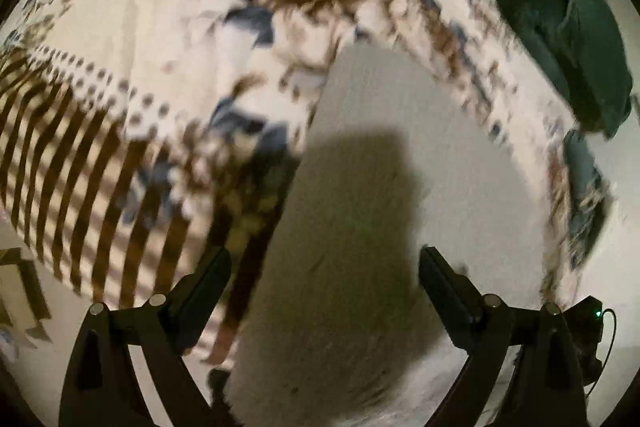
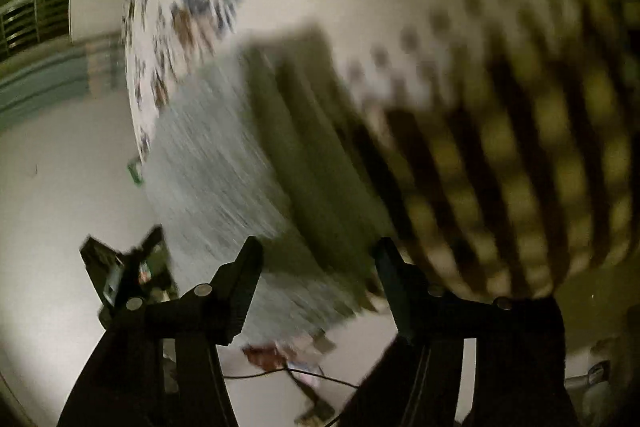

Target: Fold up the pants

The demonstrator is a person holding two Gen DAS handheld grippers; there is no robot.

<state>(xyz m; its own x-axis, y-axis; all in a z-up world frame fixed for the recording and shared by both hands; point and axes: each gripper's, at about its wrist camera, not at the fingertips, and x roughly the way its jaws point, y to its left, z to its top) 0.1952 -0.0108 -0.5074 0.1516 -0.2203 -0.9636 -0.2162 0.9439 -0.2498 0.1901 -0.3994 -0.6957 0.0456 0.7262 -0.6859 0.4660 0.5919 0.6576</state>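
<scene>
Both claws spread empty over the pale pants (image 1: 400, 155); a dark green cloth (image 1: 560, 27) lies well apart.

Left gripper (image 1: 325, 267): matte black angular linkage arms with flat rectangular fingers (image 1: 436, 277), round silver screws at the pivots, and a green light with thin black cable at 4 o'clock. Right gripper (image 2: 316, 251) looks alike.

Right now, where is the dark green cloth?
In the left wrist view, the dark green cloth lies at the upper right, on the flowered bedspread, far from the pale pants.
</scene>
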